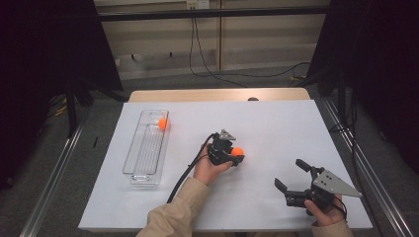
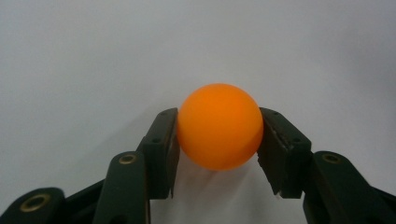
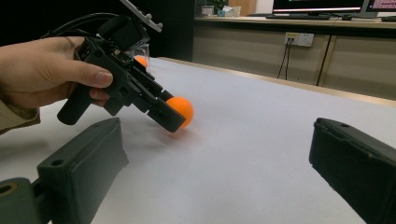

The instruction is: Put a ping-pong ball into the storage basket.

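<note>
- The left gripper [image 1: 236,156] is clenched on an orange ball [image 1: 238,151] near the middle of the white table [image 1: 276,123]; in the left gripper view both pads press the sides of the ball [image 2: 219,126]
- In the right gripper view the ball [image 3: 181,111] sits low at the sheet, with the left gripper [image 3: 170,116] tilted down toward it, held by the person's left hand [image 3: 42,70]
- The right gripper [image 1: 292,174] rests near the table's near right corner, its jaws spread wide with nothing between them, well apart from the ball
- A second orange ball [image 1: 163,123] lies at the far end of a clear plastic tray [image 1: 143,158] on the left side of the table
</note>
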Demonstrator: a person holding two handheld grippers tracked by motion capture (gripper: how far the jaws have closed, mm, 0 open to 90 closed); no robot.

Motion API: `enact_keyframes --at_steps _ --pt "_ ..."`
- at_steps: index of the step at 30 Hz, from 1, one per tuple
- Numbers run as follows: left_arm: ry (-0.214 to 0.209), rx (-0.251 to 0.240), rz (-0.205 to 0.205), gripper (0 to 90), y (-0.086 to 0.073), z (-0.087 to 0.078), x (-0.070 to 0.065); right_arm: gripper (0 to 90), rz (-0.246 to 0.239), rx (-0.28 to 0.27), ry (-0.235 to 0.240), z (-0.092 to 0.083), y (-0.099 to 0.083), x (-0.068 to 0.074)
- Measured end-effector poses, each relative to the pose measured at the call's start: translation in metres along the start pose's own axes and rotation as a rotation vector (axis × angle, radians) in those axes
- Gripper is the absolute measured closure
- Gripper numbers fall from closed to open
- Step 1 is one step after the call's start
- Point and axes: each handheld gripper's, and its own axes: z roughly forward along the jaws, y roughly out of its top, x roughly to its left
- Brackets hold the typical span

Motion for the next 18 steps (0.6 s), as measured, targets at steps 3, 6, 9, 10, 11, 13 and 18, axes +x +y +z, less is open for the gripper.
enact_keyframes --at_steps 3,6,9,10,11,13,18 --pt "-0.003 -0.001 -0.001 50.8 0.0 -0.001 -0.001 2.7 0.001 0.0 0.0 0.0 0.0 0.0" --pt "-0.005 0.0 -0.001 50.9 0.001 -0.002 -0.001 2.7 0.001 -0.001 0.001 0.0 0.0 0.0" --pt "-0.006 0.003 -0.005 50.9 0.001 -0.003 -0.001 2.8 0.001 -0.001 0.0 0.0 0.0 0.0" --pt "-0.002 0.0 -0.008 50.9 0.0 -0.004 0.0 2.7 0.001 -0.002 0.001 0.0 0.0 0.0" --pt "-0.002 0.0 -0.008 50.9 0.0 -0.004 0.0 2.7 0.001 -0.002 0.001 0.0 0.0 0.0" --pt "-0.003 0.002 -0.008 50.9 0.001 -0.006 0.001 2.7 0.0 -0.001 0.002 0.0 0.0 0.0" --pt "-0.011 -0.007 -0.015 50.9 0.002 -0.012 0.001 2.7 0.001 -0.001 0.002 0.0 0.0 0.0"
